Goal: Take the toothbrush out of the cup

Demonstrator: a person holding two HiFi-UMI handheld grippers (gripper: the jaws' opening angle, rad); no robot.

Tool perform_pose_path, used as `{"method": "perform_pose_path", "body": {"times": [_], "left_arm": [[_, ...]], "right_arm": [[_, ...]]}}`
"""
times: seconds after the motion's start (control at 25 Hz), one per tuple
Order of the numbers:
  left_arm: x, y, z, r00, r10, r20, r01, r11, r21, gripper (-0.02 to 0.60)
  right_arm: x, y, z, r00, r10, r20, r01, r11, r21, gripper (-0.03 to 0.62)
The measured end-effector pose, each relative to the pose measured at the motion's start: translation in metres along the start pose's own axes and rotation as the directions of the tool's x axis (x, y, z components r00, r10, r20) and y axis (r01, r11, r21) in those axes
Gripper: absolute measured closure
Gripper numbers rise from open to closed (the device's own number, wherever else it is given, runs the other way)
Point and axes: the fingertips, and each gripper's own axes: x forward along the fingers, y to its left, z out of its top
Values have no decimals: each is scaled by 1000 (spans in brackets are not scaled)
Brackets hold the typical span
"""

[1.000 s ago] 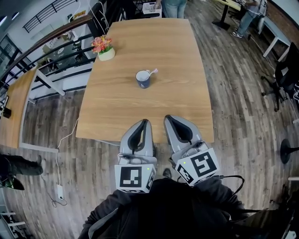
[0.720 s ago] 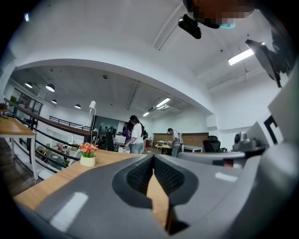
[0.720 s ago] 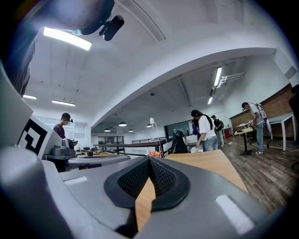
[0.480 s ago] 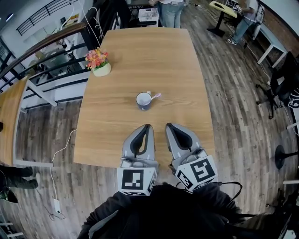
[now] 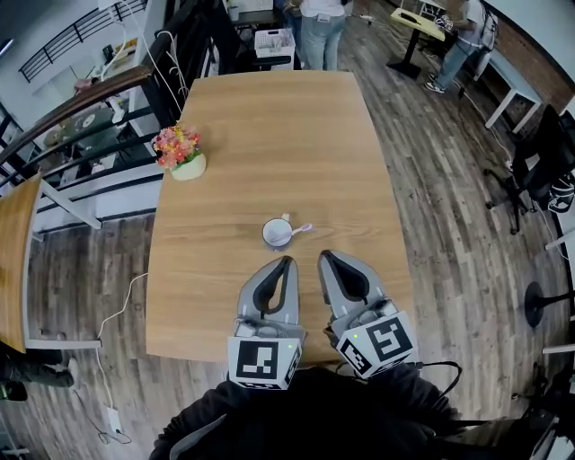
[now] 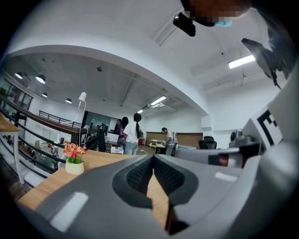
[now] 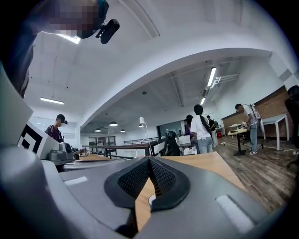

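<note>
A dark blue cup (image 5: pixel 276 234) with a white inside stands on the wooden table (image 5: pixel 269 135). A toothbrush (image 5: pixel 299 229) leans in it, its pale head sticking out over the right rim. Both grippers hover side by side over the table's near edge, just short of the cup. The left gripper (image 5: pixel 286 262) is shut with nothing between its pads (image 6: pixel 140 176). The right gripper (image 5: pixel 325 258) is also shut and holds nothing. In the right gripper view a sliver of the cup's rim (image 7: pixel 150 200) shows below the shut pads (image 7: pixel 161 179).
A small pot of pink and orange flowers (image 5: pixel 180 151) sits at the table's left edge. People (image 5: pixel 319 27) stand beyond the table's far end, and a black railing (image 5: pixel 99 117) runs along the left. Office chairs (image 5: pixel 548 153) stand on the wood floor to the right.
Both grippers have moved forward over the table's near edge toward the cup, which now lies just ahead of their tips. Both jaws have stayed shut.
</note>
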Motion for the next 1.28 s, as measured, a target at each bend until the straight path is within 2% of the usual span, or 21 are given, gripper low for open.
{"method": "perform_pose_path", "body": {"times": [0.32,0.72,0.92,1.08,1.28], "left_arm": [[40,11,2,1000,15,-16,-15,1000,11,574],[64,30,-28,994,49,-97,-50,999,-14,574],[76,36,-56,986,40,-164,-48,998,-47,574],[86,50,-76,981,57,-186,-67,997,-45,574],[89,56,-104,963,53,-263,-67,997,-46,574]], "right_arm": [[34,-22,2,1000,27,-5,-27,1000,7,594],[62,-37,-28,997,49,-66,-45,997,67,594],[76,-44,-57,992,49,-118,-38,994,99,594],[85,-49,-88,985,49,-168,-25,989,144,594],[92,-50,-132,968,59,-243,-8,979,206,594]]}}
